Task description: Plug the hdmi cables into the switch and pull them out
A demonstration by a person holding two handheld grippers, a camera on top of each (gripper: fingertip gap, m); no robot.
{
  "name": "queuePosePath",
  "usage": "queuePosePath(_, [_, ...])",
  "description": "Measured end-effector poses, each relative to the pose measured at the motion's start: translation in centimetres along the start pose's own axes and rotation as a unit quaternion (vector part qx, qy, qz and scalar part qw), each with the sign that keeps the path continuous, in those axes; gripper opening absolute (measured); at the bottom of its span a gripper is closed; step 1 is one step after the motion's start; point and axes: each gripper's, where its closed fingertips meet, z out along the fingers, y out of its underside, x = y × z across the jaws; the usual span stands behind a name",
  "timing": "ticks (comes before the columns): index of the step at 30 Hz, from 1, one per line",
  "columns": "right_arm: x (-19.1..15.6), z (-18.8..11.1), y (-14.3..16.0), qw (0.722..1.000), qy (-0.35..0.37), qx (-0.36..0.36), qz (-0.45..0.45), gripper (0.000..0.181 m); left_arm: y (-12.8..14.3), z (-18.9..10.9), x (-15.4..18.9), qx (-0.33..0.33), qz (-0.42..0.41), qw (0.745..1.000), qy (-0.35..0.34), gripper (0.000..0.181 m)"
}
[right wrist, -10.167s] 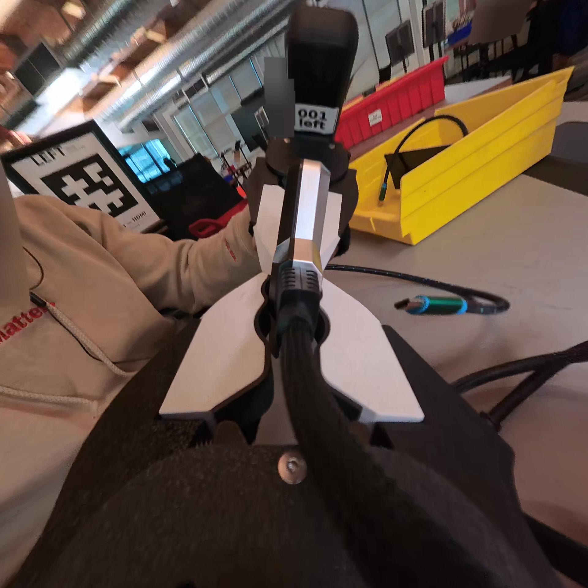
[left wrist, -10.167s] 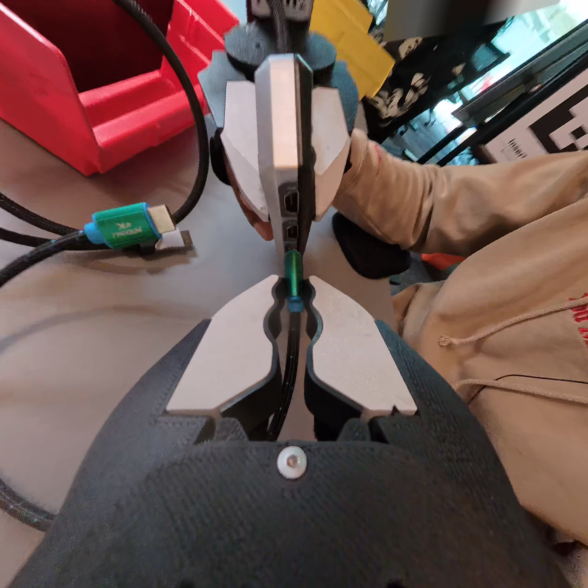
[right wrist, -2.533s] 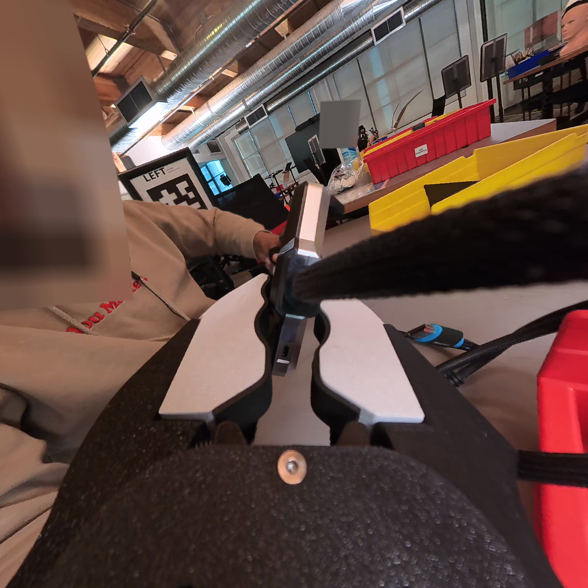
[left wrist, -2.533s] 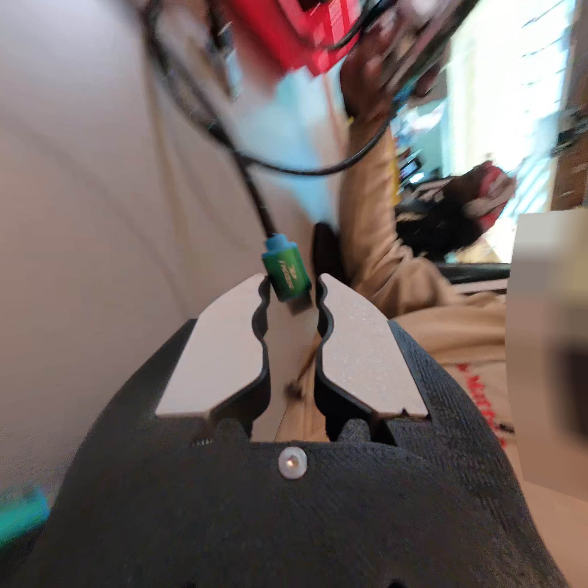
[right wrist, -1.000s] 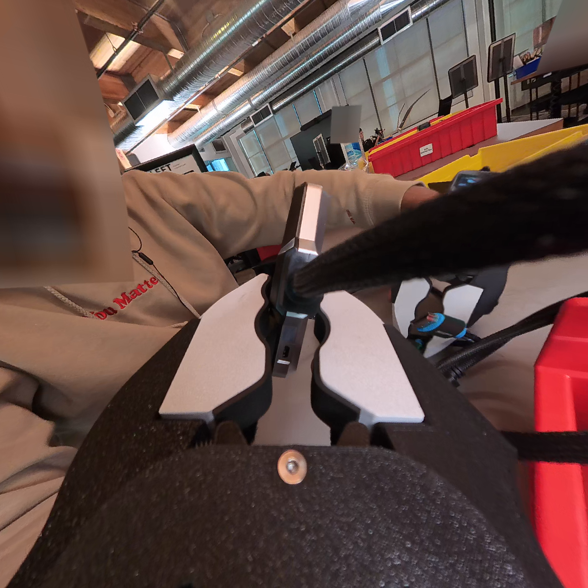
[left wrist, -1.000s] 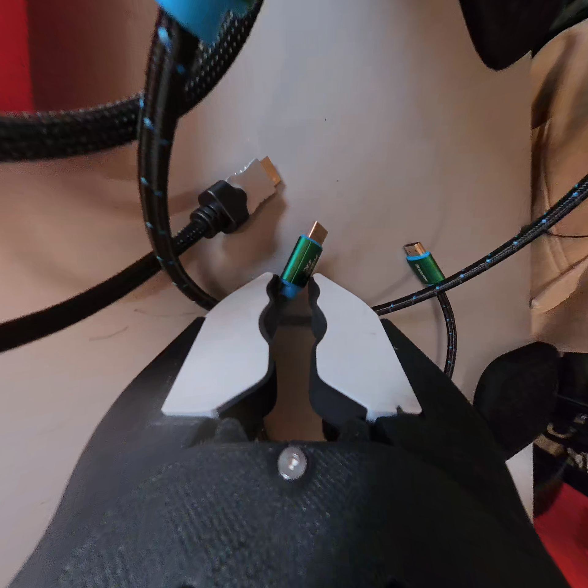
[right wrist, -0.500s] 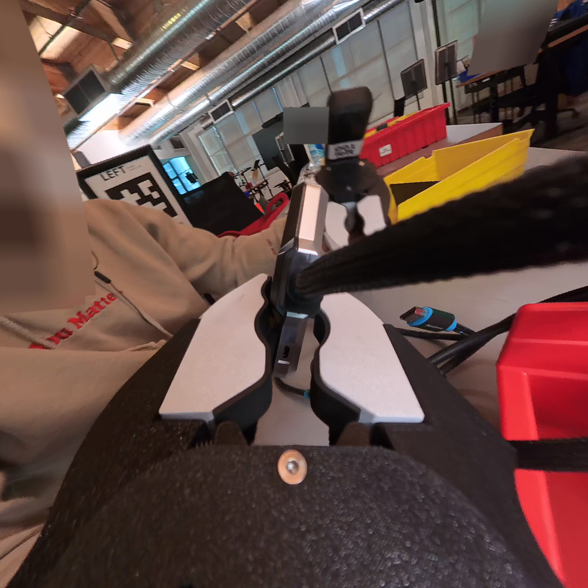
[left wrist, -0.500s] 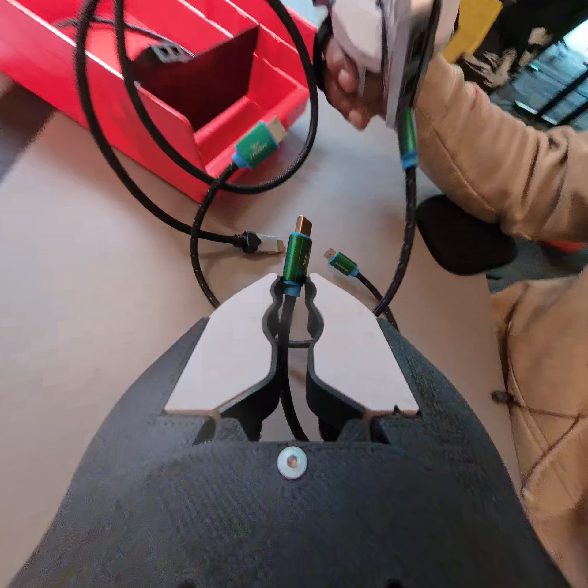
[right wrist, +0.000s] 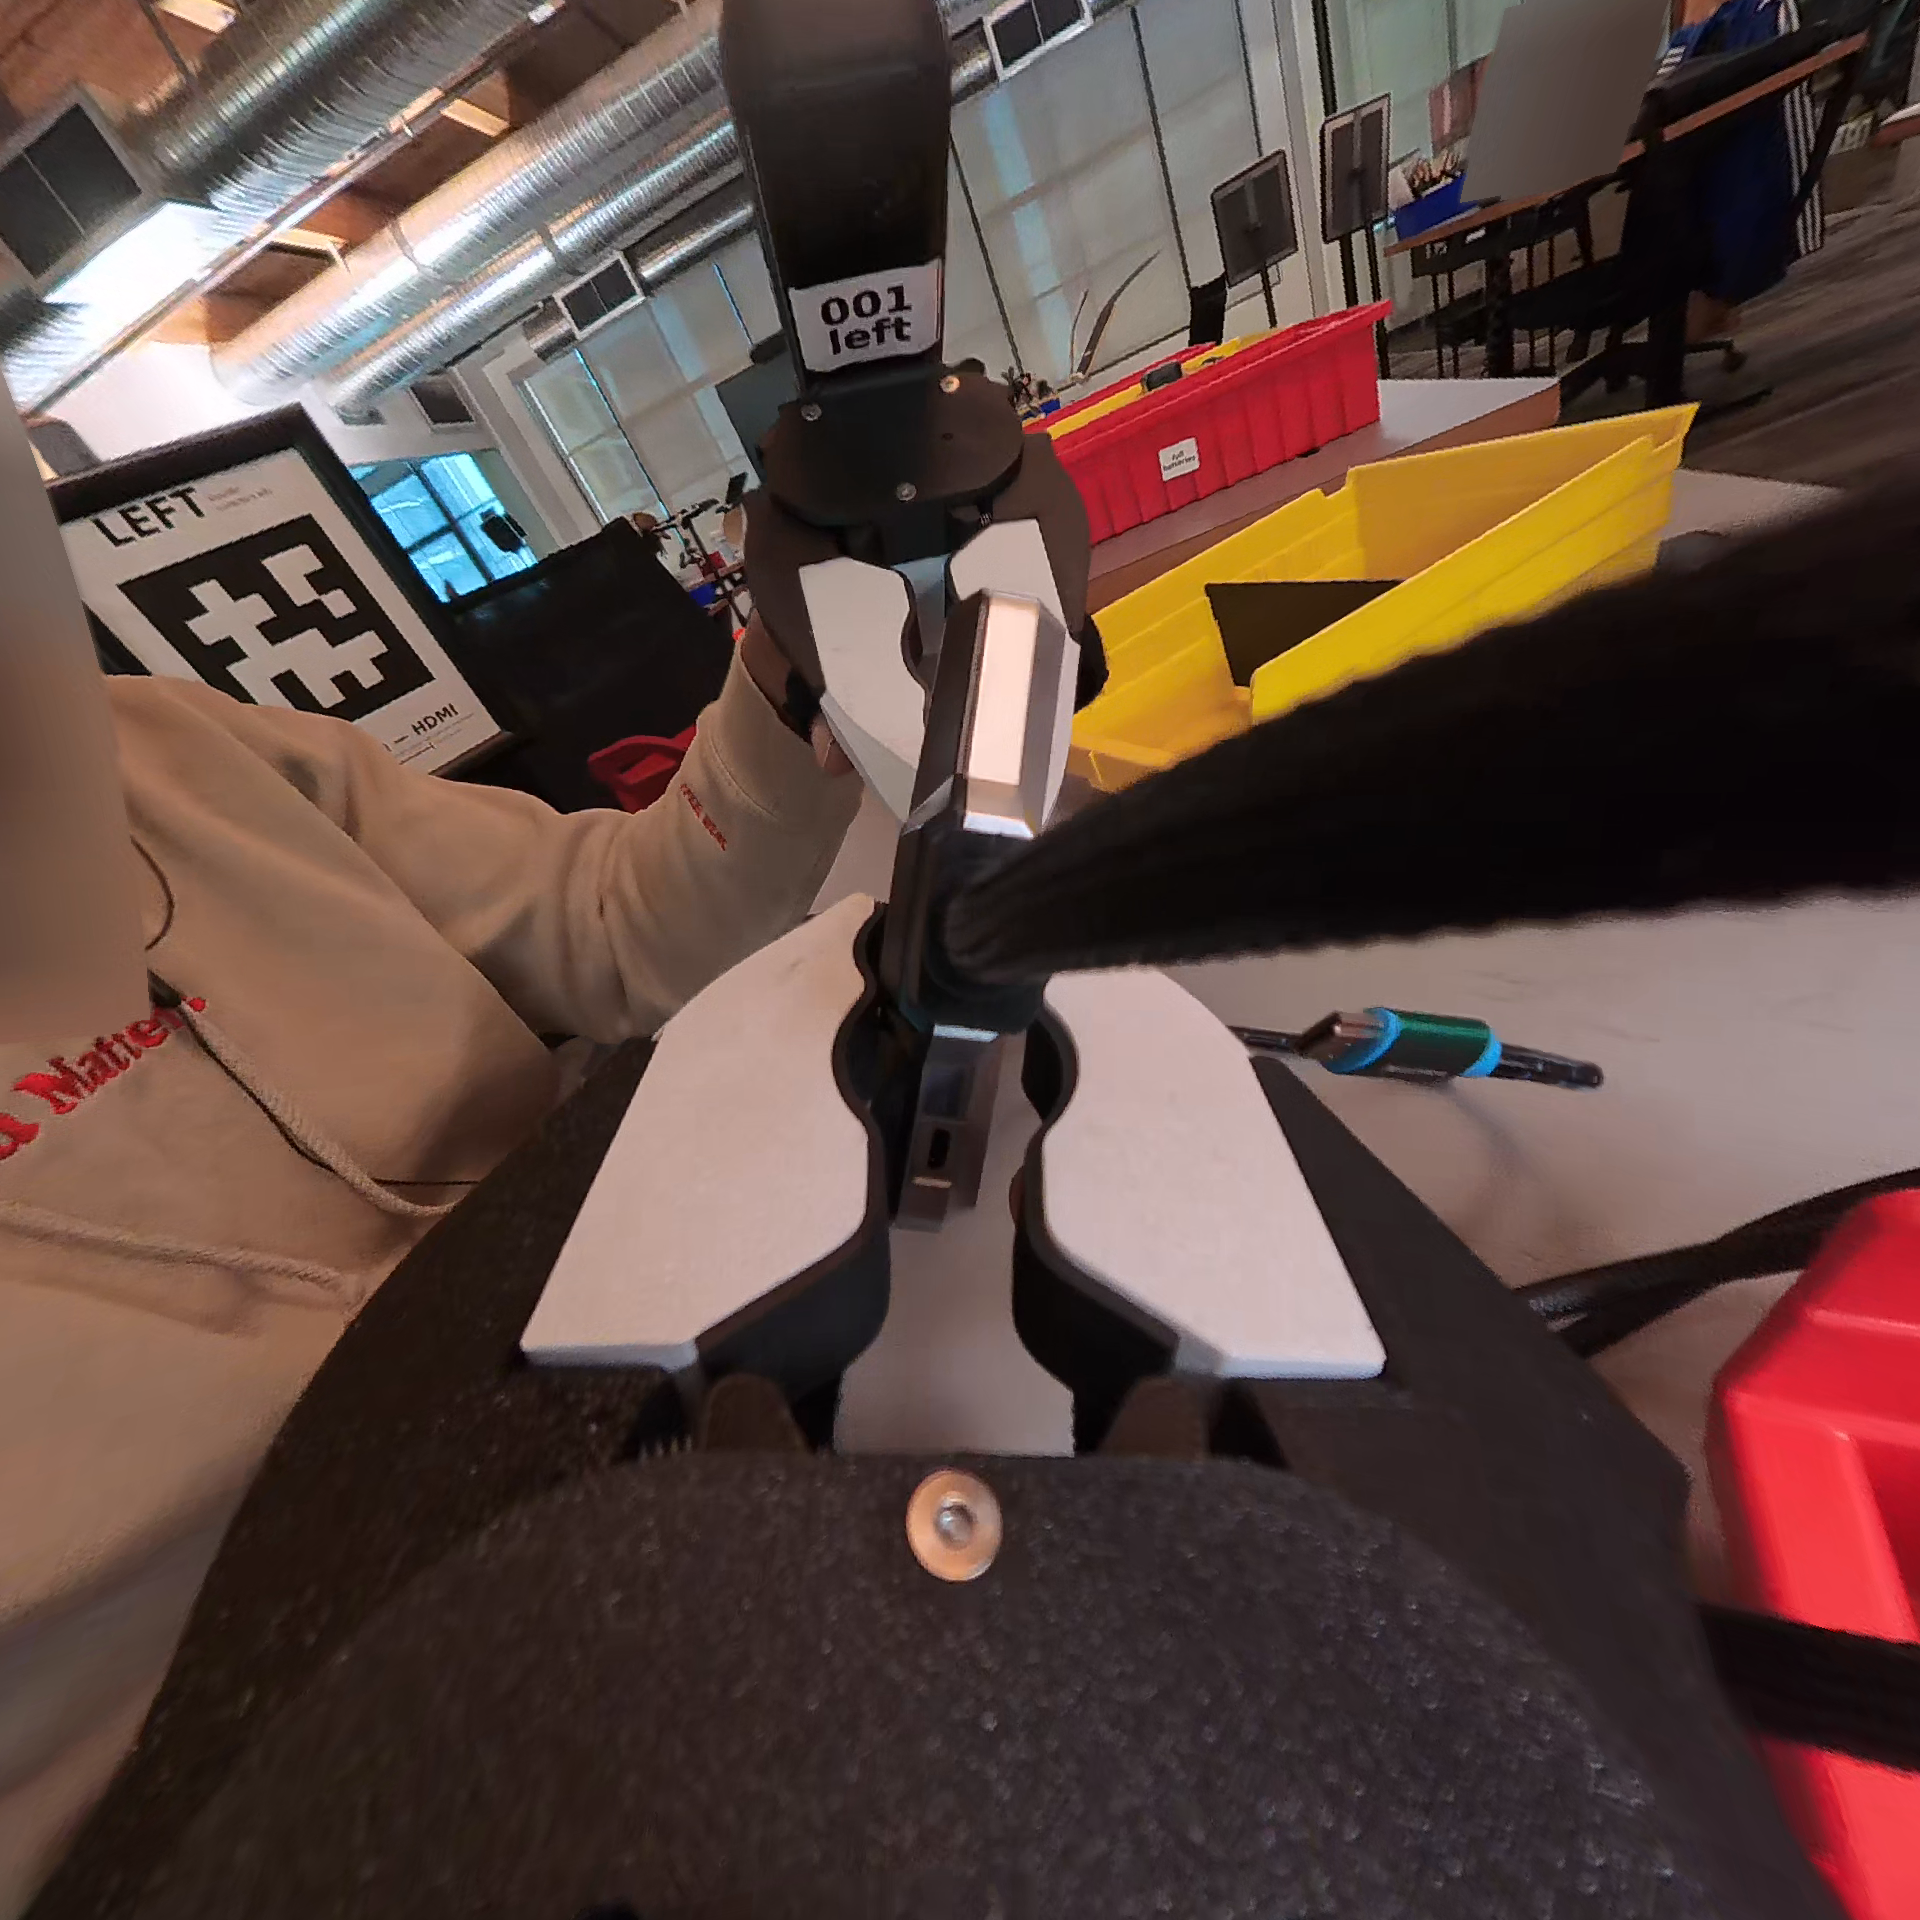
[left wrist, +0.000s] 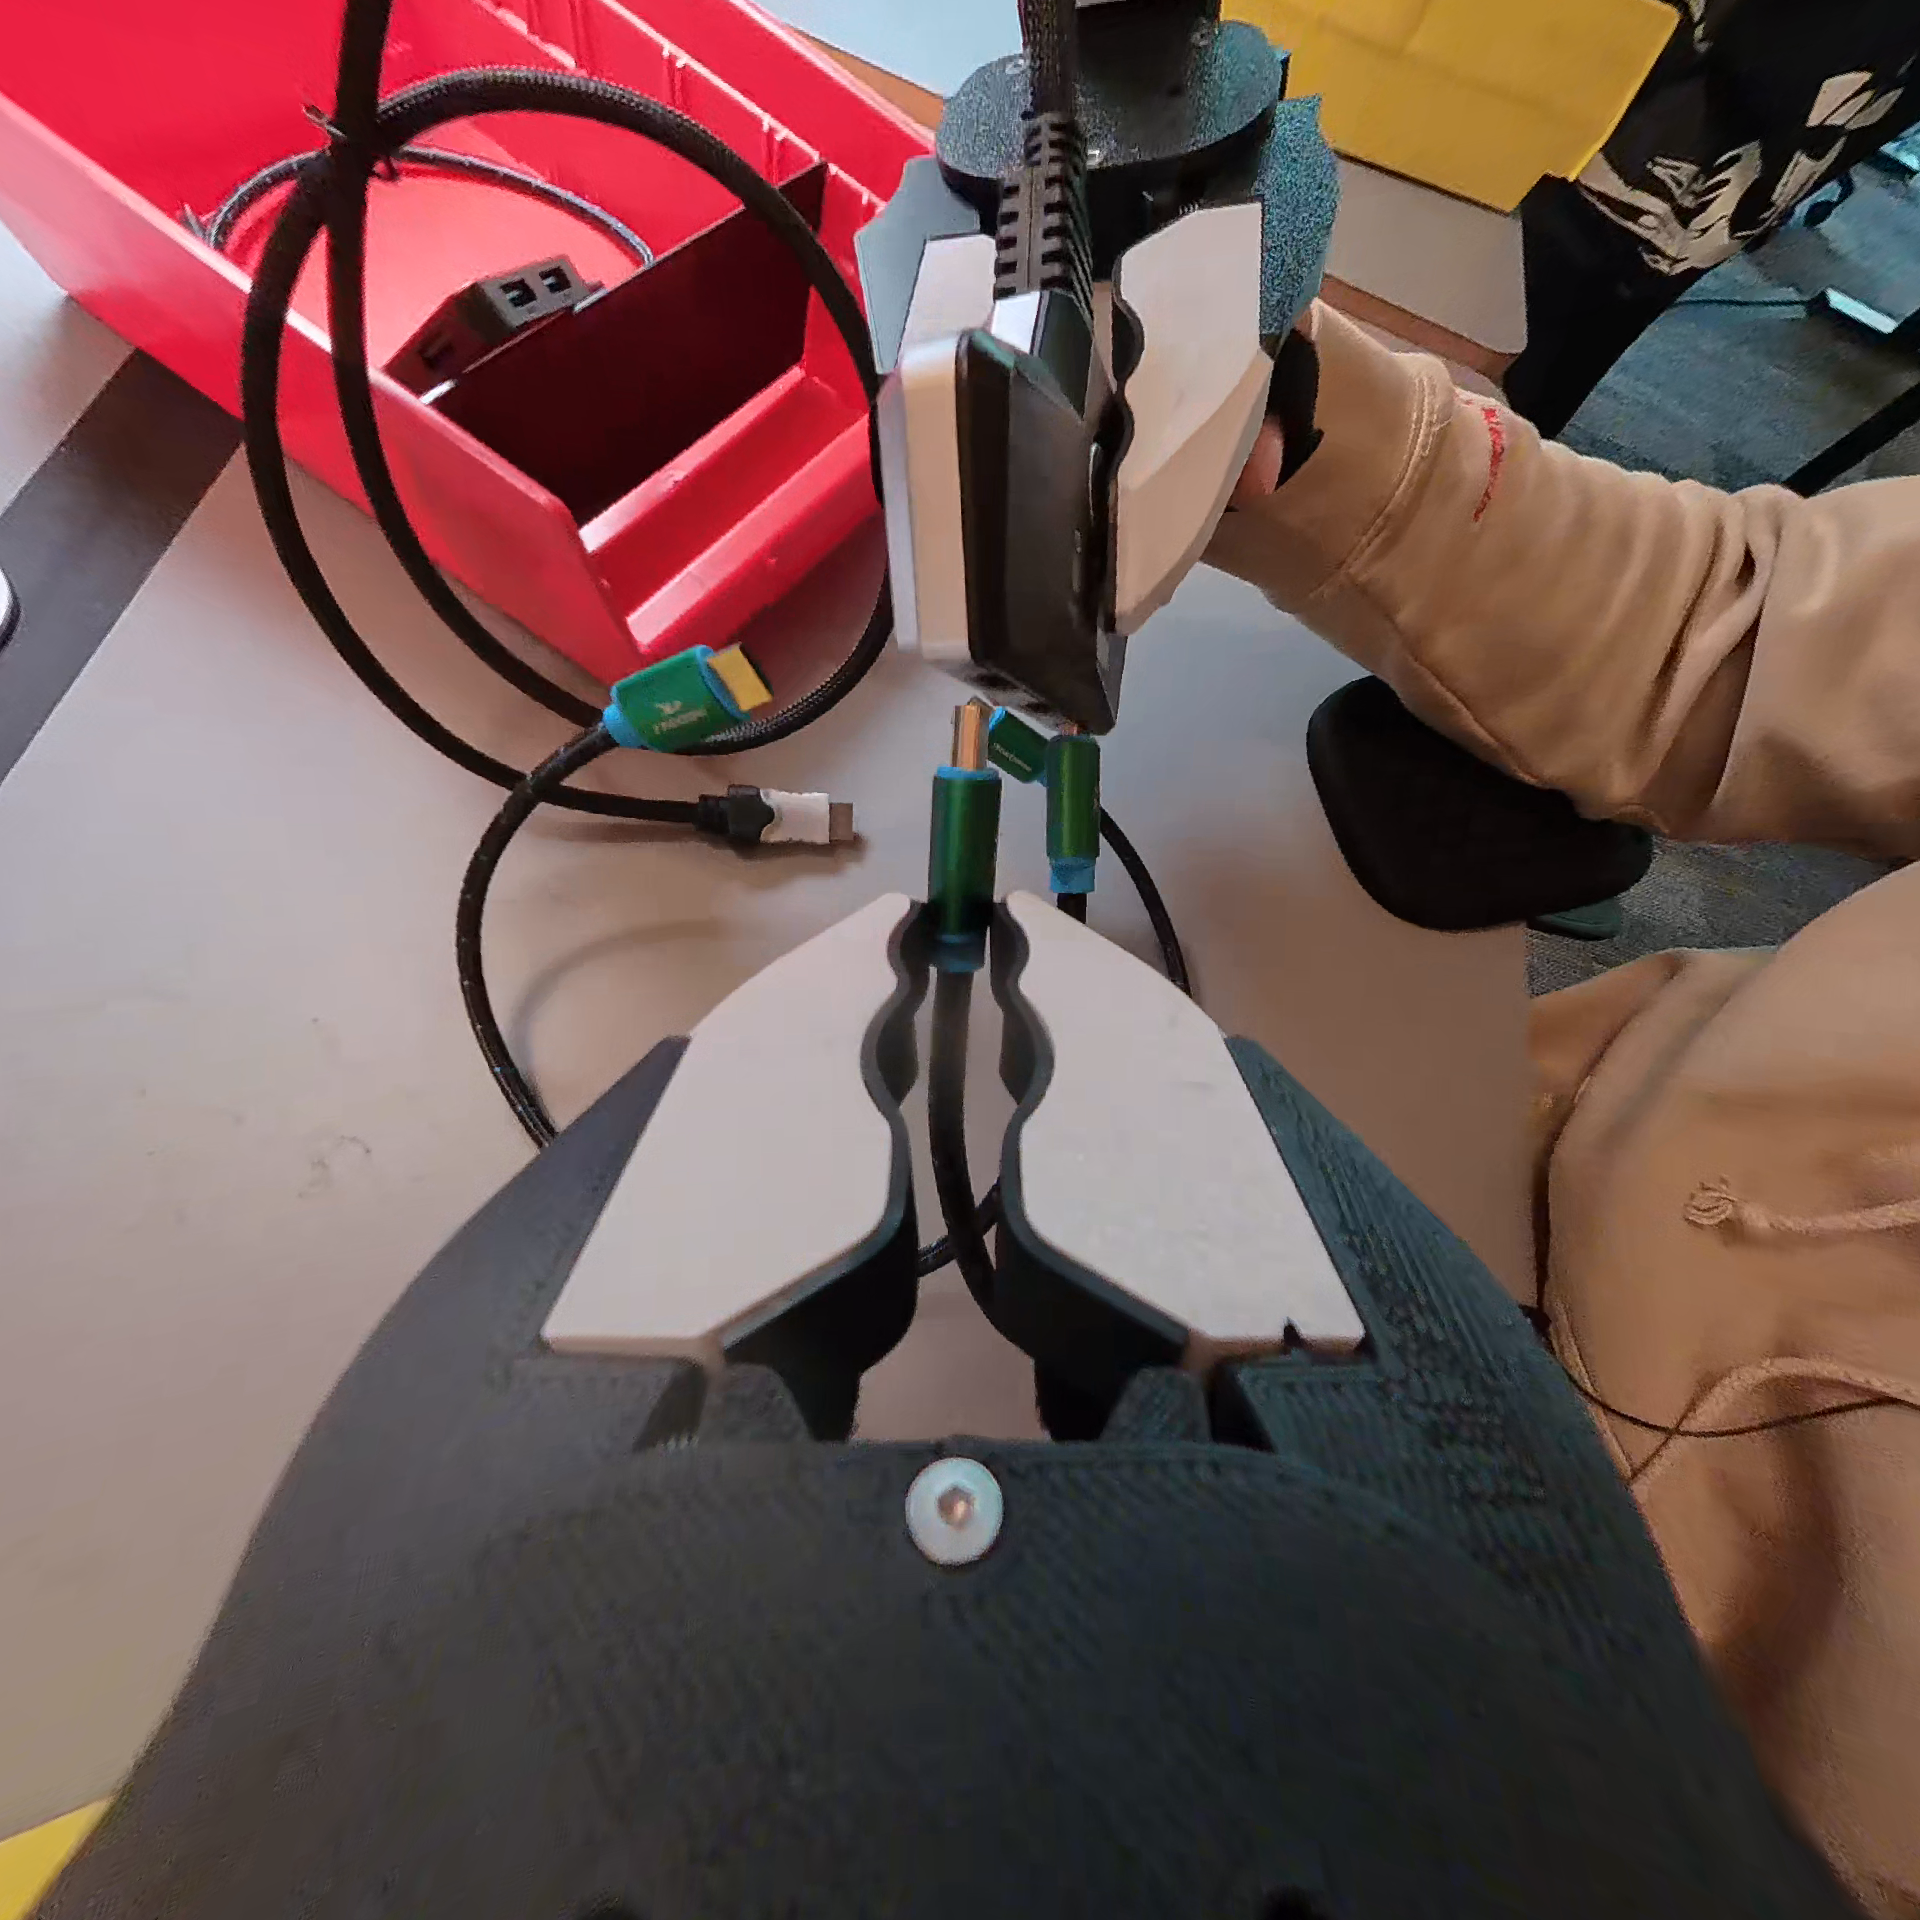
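My left gripper (left wrist: 956, 920) is shut on a thin green HDMI plug (left wrist: 964, 831), gold tip pointing up, just below the lower edge of the switch (left wrist: 1003, 520). The switch is a black and silver box held upright by my right gripper (left wrist: 1023, 582), which is shut on it. A second green plug (left wrist: 1072, 800) sits in that lower edge. A thick braided cable (left wrist: 1039, 156) enters the switch's top. In the right wrist view the right gripper (right wrist: 951, 966) clamps the switch (right wrist: 997, 707), the braided cable (right wrist: 1455, 790) runs off right, and the left gripper (right wrist: 914, 623) faces it.
A red bin (left wrist: 540, 488) with coiled cable stands at the back left. A large green plug (left wrist: 691, 698) and a silver plug (left wrist: 795, 816) lie loose on the table. A yellow bin (right wrist: 1455, 551) stands behind, a green plug (right wrist: 1423, 1039) lies at right. A person's sleeve (left wrist: 1558, 623) is at right. Left tips to right tips: about 6 cm.
My left gripper has carried the green plug forward and up, close under the switch. The right gripper has brought the switch lower and nearer. Both stay shut.
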Motion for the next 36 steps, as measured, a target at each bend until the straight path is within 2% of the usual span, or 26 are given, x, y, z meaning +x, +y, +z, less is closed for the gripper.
queuePosePath(7, [0.6,0.5,1.2,1.000,-0.011,-0.013,0.021,0.023,0.7,-0.2,0.1,-0.021,0.003,1.000,0.006,0.012])
queuePosePath(13, [0.4,1.0,1.8,0.999,-0.019,-0.025,0.014,0.023,1.7,0.0,0.5,-0.034,-0.016,0.998,0.052,0.012])
queuePosePath(20, [0.0,1.0,2.0,0.999,-0.015,-0.039,-0.007,0.023,1.8,0.2,1.2,-0.018,-0.043,0.992,0.114,0.011])
queuePosePath(27, [-0.3,1.1,3.0,0.996,-0.003,-0.086,-0.030,0.023,1.8,0.1,1.6,-0.003,-0.058,0.986,0.156,0.011])
queuePosePath(31, [-0.5,1.3,4.2,0.991,-0.002,-0.128,-0.028,0.023,2.7,0.5,1.9,-0.025,-0.022,0.986,0.163,0.011])
queuePosePath(34, [-0.4,0.8,4.7,0.990,0.004,-0.143,-0.020,0.022,0.9,-0.2,1.6,0.038,-0.045,0.983,0.176,0.011])
queuePosePath(36, [-0.3,1.0,4.7,0.989,0.009,-0.146,-0.029,0.022,1.1,-0.4,1.4,0.041,-0.039,0.982,0.178,0.011])
